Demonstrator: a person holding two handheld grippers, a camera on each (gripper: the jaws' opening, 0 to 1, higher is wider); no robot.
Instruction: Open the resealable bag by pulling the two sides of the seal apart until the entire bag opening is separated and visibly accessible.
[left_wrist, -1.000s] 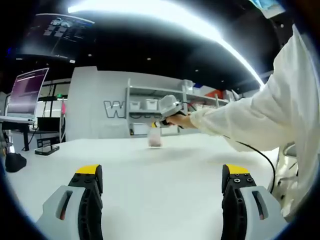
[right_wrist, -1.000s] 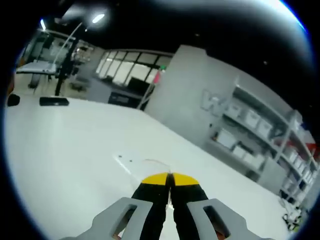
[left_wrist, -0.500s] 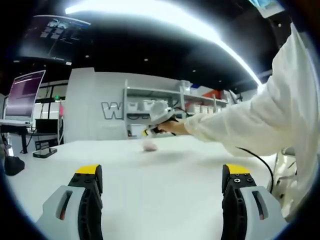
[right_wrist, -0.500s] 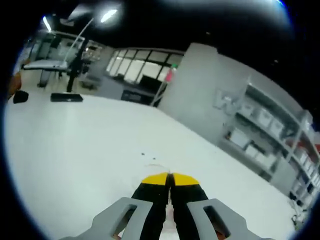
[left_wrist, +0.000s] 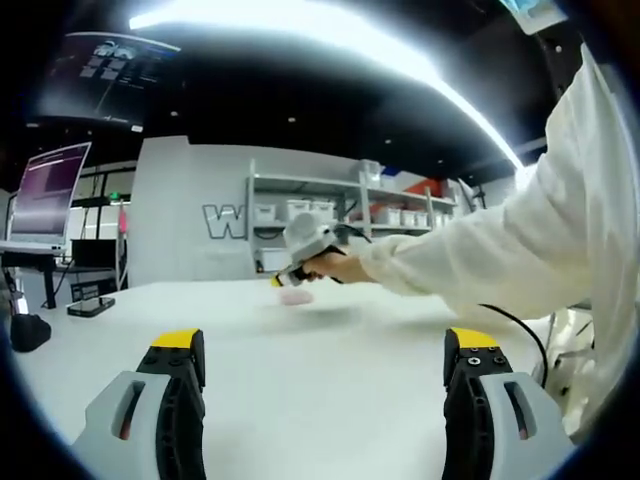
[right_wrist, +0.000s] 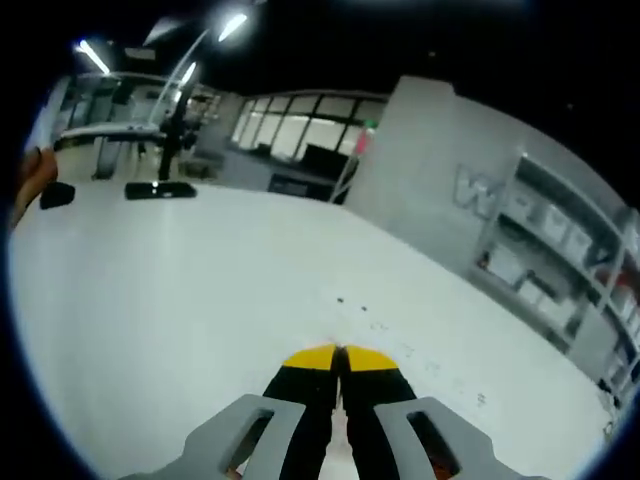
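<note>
In the left gripper view, the left gripper hangs low over the white table with its yellow-tipped jaws spread wide and nothing between them. Far ahead of it and a little to the left, the right gripper reaches in at the end of a white sleeve, tilted down toward the tabletop. Just below its tip lies a small pale pinkish shape, most likely the resealable bag. A second ago that shape hung upright and clear beneath the same gripper; it has since sunk, and now sits at table level, further left in the view. My reading is that the bag has been carried out and brought down to the table, not opened: the left gripper has taken no hold, so the seal has not been pulled from two sides yet.

In the right gripper view, the right gripper has its jaws pressed together, with a thin pale sliver in the slit between them. A second ago a clear film edge reached out ahead of the tips; now only faint specks on the table lie there.

Whether the jaws are pinching the bag I cannot tell: the sliver is too thin here, and the distant bag is too small and blurred to show its seal or contents.
</note>
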